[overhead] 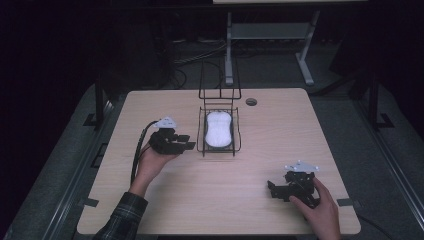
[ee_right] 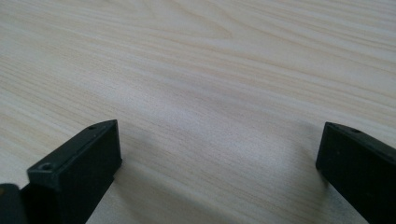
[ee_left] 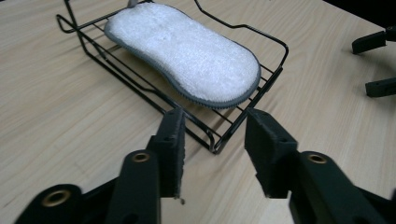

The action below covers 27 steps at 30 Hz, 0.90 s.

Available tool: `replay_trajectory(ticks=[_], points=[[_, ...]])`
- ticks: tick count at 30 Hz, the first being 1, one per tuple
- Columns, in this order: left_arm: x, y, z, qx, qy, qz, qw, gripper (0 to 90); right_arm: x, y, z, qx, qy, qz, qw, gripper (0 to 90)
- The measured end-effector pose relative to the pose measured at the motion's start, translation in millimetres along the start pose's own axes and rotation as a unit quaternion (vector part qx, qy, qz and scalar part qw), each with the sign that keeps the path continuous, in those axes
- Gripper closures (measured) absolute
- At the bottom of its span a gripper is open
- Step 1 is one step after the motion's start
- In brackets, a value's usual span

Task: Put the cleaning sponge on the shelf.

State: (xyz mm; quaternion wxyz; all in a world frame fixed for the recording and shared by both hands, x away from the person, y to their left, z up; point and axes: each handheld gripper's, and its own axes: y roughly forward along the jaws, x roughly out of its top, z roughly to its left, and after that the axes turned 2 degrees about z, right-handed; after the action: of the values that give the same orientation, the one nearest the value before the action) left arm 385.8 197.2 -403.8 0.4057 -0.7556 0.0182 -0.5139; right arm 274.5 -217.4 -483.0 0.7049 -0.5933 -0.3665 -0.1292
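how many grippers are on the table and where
2. The left gripper, jaws open, is held just left of the wire rack that holds a white sponge. The right gripper, jaws open, is near the table's front right corner.

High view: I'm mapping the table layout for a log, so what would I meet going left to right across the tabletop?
Left hand-held gripper → black wire rack with the white sponge lying in it → round hole in the table → right hand-held gripper.
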Motion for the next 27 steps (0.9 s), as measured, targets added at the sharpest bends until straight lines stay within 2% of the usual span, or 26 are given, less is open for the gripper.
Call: replay_trajectory(ticks=[5,17,19,22,25,27], points=[[-11.3,-12.4,-3.1,0.021,-0.003,0.000,0.9998,43.4,-0.1,0.0,0.1,0.000,0.000,0.000,1.0000,0.0],[-44.5,-39.0,-6.0,0.058,-0.012,-0.001,0.9982,26.9,-0.2,-0.2,0.2,0.001,-0.001,0.000,1.0000,0.0],[-50.9,-42.1,-6.5,0.064,-0.015,0.003,0.9978,24.8,-0.2,-0.2,0.1,0.001,-0.001,0.000,1.0000,0.0],[-61.6,-44.2,-9.9,0.078,-0.015,0.011,0.9968,16.5,-0.2,-0.2,0.2,0.001,-0.001,0.000,1.0000,0.0],[-71.8,-47.9,-14.8,0.092,-0.006,0.024,0.9954,13.9,-0.2,-0.2,0.1,0.001,-0.001,0.000,1.0000,0.0],[-77.6,-49.5,-17.1,0.098,-0.006,0.027,0.9948,13.5,-0.2,-0.2,0.2,0.001,-0.001,0.000,1.0000,0.0]])
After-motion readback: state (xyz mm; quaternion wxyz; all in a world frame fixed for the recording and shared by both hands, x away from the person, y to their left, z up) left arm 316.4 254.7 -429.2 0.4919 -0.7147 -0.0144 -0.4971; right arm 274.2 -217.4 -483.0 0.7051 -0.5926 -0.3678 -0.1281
